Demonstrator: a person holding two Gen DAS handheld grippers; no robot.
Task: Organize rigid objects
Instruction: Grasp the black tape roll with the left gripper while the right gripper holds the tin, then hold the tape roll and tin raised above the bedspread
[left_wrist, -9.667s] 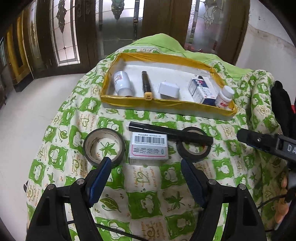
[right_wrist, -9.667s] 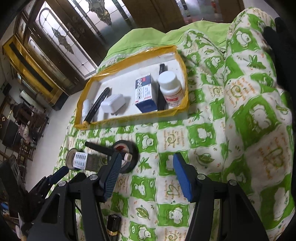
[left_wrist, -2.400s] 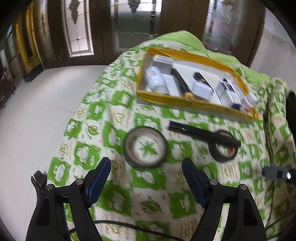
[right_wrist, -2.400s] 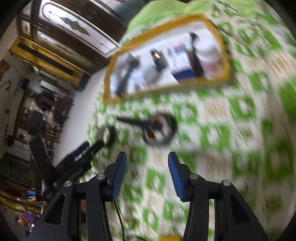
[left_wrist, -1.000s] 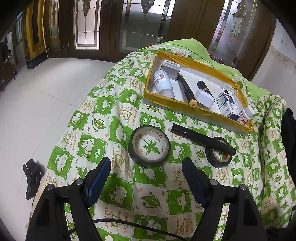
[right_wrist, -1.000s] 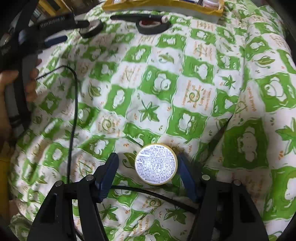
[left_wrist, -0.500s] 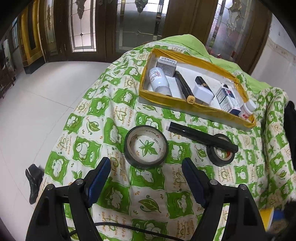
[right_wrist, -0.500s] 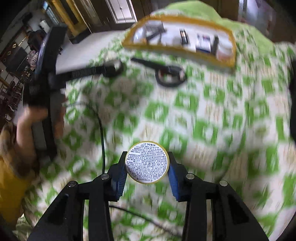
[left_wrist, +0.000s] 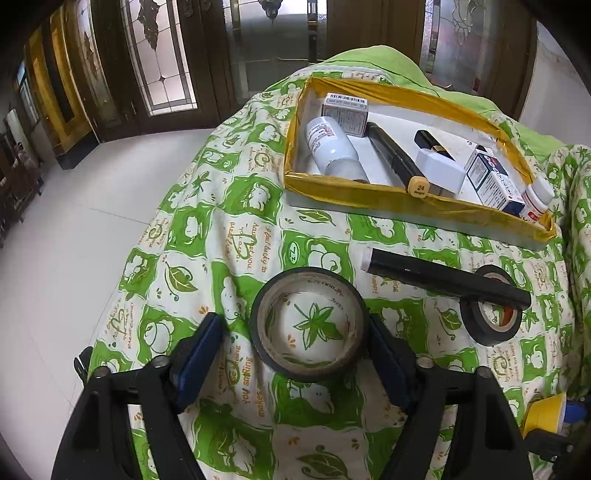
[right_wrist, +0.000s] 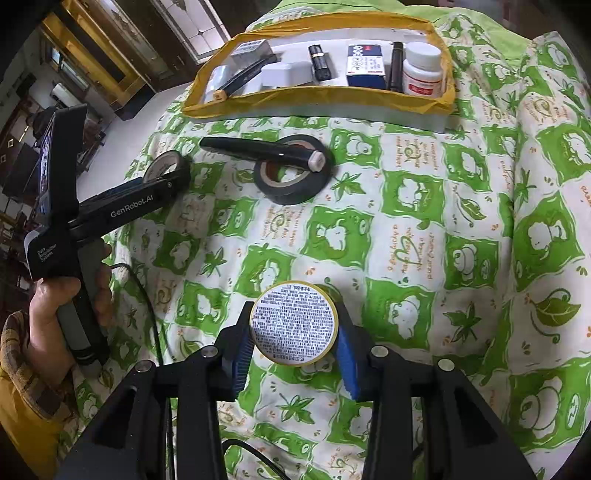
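A large black tape roll (left_wrist: 308, 325) lies flat on the green patterned cloth between the fingers of my left gripper (left_wrist: 291, 354). Its jaws are closing: the right pad is at the roll's edge and the left pad (left_wrist: 201, 354) still stands apart. In the right wrist view, my right gripper (right_wrist: 294, 328) is shut on a round yellow tin (right_wrist: 293, 314), label side up, above the cloth. Further back, a black pen (right_wrist: 258, 149) rests across a small black tape roll (right_wrist: 291, 184). The yellow-rimmed tray (right_wrist: 295, 98) beyond them holds bottles, boxes and pens.
A hand (right_wrist: 55, 306) holds the left gripper's handle at the left, with a cable trailing over the cloth. The cloth drops off to a white floor (left_wrist: 74, 221) on the left. In the left wrist view the tin (left_wrist: 545, 410) shows at the lower right.
My left gripper has come down and forward, so the large roll now lies between its fingers, which have narrowed. My right gripper closed on the tin and has carried it off the cloth.
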